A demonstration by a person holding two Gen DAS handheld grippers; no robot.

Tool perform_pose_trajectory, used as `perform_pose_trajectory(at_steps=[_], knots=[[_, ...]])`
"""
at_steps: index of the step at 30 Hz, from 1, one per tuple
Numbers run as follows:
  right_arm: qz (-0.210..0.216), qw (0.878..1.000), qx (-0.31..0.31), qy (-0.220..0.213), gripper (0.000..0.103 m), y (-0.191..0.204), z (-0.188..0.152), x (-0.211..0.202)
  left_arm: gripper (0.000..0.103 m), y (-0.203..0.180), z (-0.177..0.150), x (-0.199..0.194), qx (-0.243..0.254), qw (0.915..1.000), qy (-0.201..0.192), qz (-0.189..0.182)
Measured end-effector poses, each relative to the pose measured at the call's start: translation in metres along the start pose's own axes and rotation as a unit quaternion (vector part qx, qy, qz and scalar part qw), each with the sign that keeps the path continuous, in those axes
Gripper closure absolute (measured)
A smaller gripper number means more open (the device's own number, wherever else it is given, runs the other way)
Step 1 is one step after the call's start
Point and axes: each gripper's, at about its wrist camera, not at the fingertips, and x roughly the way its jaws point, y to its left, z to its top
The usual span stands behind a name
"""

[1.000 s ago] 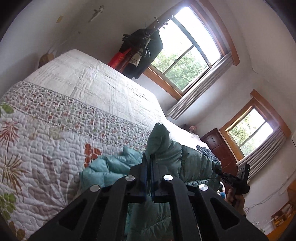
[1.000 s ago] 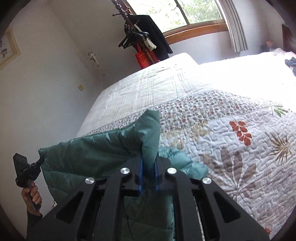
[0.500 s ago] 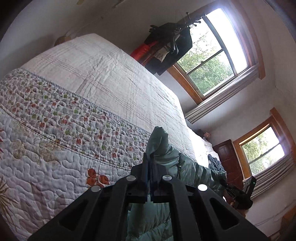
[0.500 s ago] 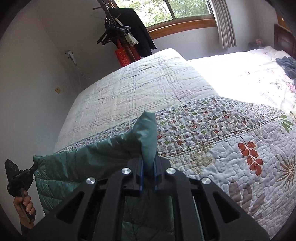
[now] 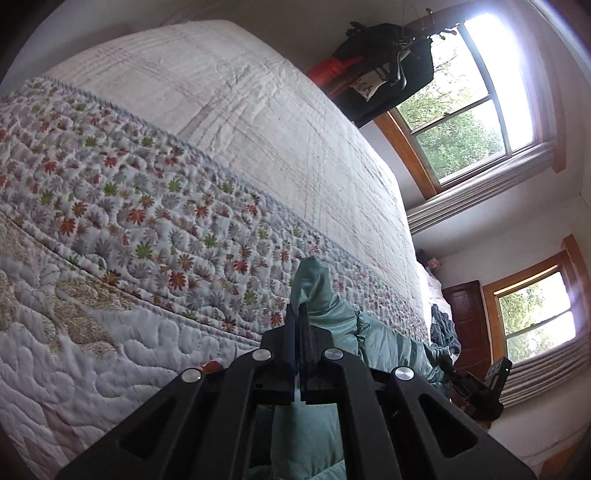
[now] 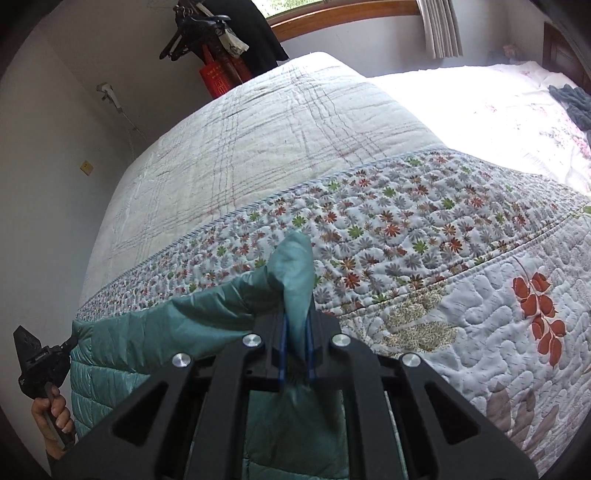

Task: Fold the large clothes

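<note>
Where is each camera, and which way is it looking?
Left wrist: sits on the left gripper, looks along its fingers across the bed toward the windows; the right gripper shows far off.
Right wrist: sits on the right gripper, looks across the bed toward the wall; the left gripper and a hand show.
Both see the teal jacket stretched between them, and the hanging clothes.

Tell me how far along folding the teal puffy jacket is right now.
Early stage. Done: both grippers have a hold, the left gripper and right gripper each shut on a corner of the teal jacket. In hand: the jacket is stretched between them above the quilted bed, its lower part out of view. Left: no fold is visible; it has yet to be laid flat and folded.
</note>
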Motion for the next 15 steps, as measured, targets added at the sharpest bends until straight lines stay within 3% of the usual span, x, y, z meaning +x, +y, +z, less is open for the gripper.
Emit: perform_pose_trajectory(at_steps=[8,12,14,15], knots=[[-0.013,0.998,0.012,0.062,0.096,-0.018,-0.012,0.048,0.102,0.042,-0.009,0.039,-0.036,0.9985,0.040,0.013],[-0.020,0.997,0.006,0.077,0.088,-0.019,-0.018,0.059,0.101,0.051,-0.017,0.046,-0.041,0.9975,0.057,0.015],[-0.020,0.996,0.002,0.083,0.085,-0.018,-0.018,0.057,0.097,0.049,-0.017,0.041,-0.043,0.9975,0.054,0.015],[-0.023,0.996,-0.001,0.083,0.077,-0.016,-0.017,0.052,0.090,0.048,-0.016,0.034,-0.043,0.9977,0.048,0.021]])
